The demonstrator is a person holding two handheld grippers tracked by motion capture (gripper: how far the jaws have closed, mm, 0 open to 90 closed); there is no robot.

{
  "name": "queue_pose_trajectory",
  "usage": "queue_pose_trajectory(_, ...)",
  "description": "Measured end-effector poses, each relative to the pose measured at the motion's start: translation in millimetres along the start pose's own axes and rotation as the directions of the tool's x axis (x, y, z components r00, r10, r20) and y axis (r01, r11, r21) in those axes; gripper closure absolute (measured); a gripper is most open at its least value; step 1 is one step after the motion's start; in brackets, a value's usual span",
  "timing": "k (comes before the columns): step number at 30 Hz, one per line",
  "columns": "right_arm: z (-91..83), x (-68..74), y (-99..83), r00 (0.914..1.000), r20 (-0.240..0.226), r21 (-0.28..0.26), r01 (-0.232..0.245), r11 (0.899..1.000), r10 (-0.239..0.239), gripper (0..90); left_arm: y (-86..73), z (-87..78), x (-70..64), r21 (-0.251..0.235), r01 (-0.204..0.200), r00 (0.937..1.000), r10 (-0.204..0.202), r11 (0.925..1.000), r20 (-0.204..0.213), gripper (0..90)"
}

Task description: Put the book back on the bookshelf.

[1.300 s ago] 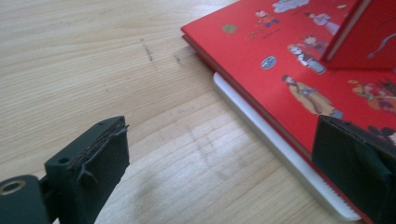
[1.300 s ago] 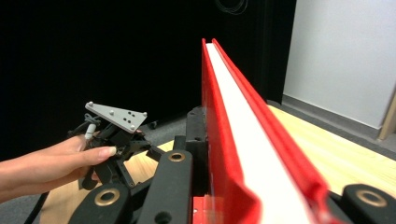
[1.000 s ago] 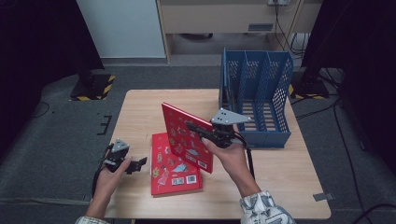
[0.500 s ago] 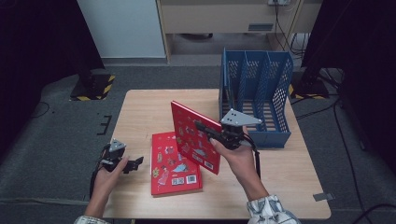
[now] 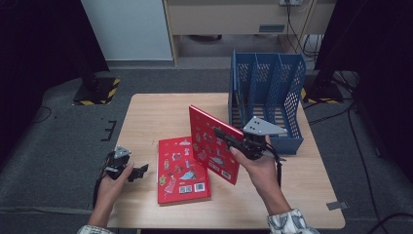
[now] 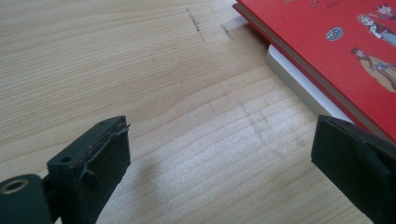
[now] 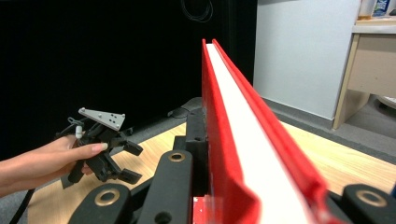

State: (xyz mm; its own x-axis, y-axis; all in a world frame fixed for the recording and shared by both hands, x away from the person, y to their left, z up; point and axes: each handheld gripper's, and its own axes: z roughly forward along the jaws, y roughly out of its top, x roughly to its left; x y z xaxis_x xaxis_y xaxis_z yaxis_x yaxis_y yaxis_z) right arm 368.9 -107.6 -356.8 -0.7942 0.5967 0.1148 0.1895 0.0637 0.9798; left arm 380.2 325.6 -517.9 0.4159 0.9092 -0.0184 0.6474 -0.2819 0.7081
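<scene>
My right gripper (image 5: 233, 138) is shut on the top edge of a red picture book (image 5: 213, 145), which it holds upright and tilted above the table's middle. In the right gripper view that book (image 7: 233, 107) runs edge-on between the jaws, white pages showing. A second red book (image 5: 181, 170) lies flat on the table in front of it. My left gripper (image 5: 132, 171) rests open at the table's front left, just left of the flat book. In the left gripper view its jaws (image 6: 224, 140) stand wide apart over bare wood, with the flat book's corner (image 6: 336, 42) at upper right.
A blue three-slot file rack (image 5: 265, 97) stands upright at the back right of the wooden table (image 5: 160, 112), just right of the held book. Dark floor surrounds the table. My left gripper (image 7: 112, 149) and its hand appear at left in the right gripper view.
My right gripper has carried the upright book to the right and slightly nearer, closer to the blue rack. The left gripper has stayed in place, open.
</scene>
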Motion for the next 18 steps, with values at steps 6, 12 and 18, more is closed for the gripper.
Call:
queue_pose_trajectory(6,-11.2,-3.4,-3.0,0.9998,0.014,-0.001,-0.01,1.0,0.01,79.8,-0.6,1.0,0.6,0.008,-0.005,1.0,0.005,1.0,-0.003,3.8)
queue_pose_trajectory(12,-20.8,-7.0,-5.1,0.9994,0.026,-0.008,-0.021,1.0,0.022,79.8,-1.2,2.9,0.1,0.015,-0.006,1.0,0.006,0.9999,-0.007,3.7)
queue_pose_trajectory(18,-31.2,-9.2,-5.2,0.9989,0.039,-0.018,-0.024,1.0,0.025,79.8,-1.6,5.1,-1.2,0.03,-0.014,0.9999,0.014,0.9995,-0.009,3.6)
